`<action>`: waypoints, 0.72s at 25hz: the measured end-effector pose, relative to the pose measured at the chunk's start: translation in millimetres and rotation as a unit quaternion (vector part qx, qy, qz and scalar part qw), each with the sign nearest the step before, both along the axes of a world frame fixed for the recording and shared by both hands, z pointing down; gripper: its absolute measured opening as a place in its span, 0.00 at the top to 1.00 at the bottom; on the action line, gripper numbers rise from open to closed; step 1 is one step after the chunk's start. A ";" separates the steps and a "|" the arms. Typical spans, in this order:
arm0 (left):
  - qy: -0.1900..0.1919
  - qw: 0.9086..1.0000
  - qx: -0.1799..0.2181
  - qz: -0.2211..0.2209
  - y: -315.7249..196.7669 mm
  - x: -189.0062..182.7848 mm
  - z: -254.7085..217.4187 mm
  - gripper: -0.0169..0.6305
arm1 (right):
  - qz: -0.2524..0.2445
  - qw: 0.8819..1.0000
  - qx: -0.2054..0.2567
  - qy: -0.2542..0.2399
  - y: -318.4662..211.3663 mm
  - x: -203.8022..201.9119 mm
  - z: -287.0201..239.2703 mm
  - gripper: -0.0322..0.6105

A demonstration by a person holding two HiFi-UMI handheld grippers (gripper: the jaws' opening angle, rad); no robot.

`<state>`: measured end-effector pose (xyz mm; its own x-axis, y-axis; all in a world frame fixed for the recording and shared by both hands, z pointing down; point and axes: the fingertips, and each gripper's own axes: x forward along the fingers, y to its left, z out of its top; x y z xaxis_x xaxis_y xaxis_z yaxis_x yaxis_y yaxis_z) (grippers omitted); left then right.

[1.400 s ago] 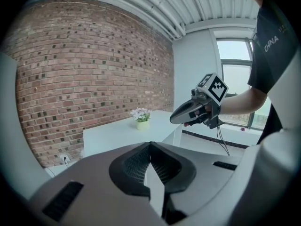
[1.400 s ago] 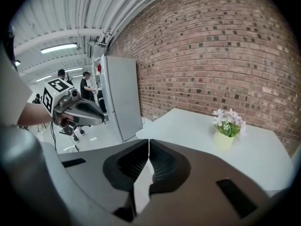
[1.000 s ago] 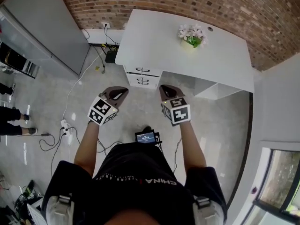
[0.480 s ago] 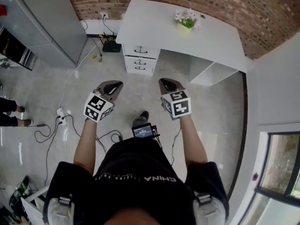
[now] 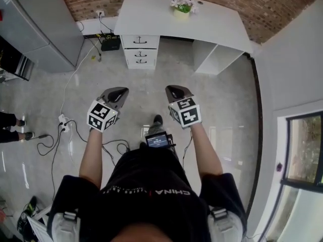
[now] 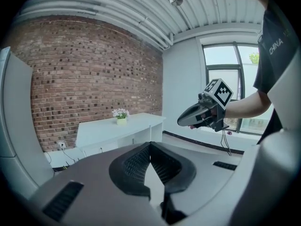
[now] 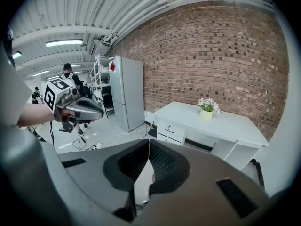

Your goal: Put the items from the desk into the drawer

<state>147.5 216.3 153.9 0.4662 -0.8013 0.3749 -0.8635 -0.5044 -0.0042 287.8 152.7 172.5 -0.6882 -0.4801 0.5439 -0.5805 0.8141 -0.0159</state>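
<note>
Both claws were shut and empty. In the left gripper view the left gripper's (image 6: pixel 150 145) jaws met at their tips with nothing between them, and the right gripper (image 7: pixel 149 142) showed the same in its own view. In the head view I held the two side by side at mid-frame, apart from each other, over the floor (image 5: pixel 146 102). Both tipped slightly down toward the desk (image 5: pixel 151 14) at the top of the frame, well apart from it. The flowerpot (image 5: pixel 182 6) stood at the desk's far edge, and the drawers (image 5: pixel 141 52) under its left end were closed. The gripper views showed the ribbed ceiling (image 6: pixel 141 13); only the head view showed the screen (image 5: pixel 157 140) at my waist.
</note>
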 end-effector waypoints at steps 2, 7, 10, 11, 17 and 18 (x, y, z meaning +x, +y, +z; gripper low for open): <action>0.001 1.000 -0.004 0.013 6.8 18.5 3.5 0.95 | 0.003 1.000 0.001 0.003 9.7 16.1 1.5 0.92; 0.001 1.000 0.002 0.025 10.1 55.2 3.0 0.95 | 0.004 1.000 0.005 0.004 17.5 45.7 -1.2 0.92; -0.002 1.000 0.008 0.015 8.4 70.8 0.9 0.95 | 0.001 1.000 0.009 -0.001 18.4 60.6 -4.4 0.92; -0.004 1.000 0.010 0.009 6.7 76.2 0.1 0.95 | -0.002 1.000 0.011 -0.001 18.4 66.8 -4.9 0.92; -0.017 0.999 0.030 -0.017 -11.8 113.7 -6.2 0.95 | -0.016 1.000 0.015 0.004 7.6 105.3 -4.3 0.92; -0.020 0.999 0.030 -0.018 -13.2 120.3 -7.0 0.95 | -0.019 1.000 0.016 0.004 5.8 110.1 -4.4 0.92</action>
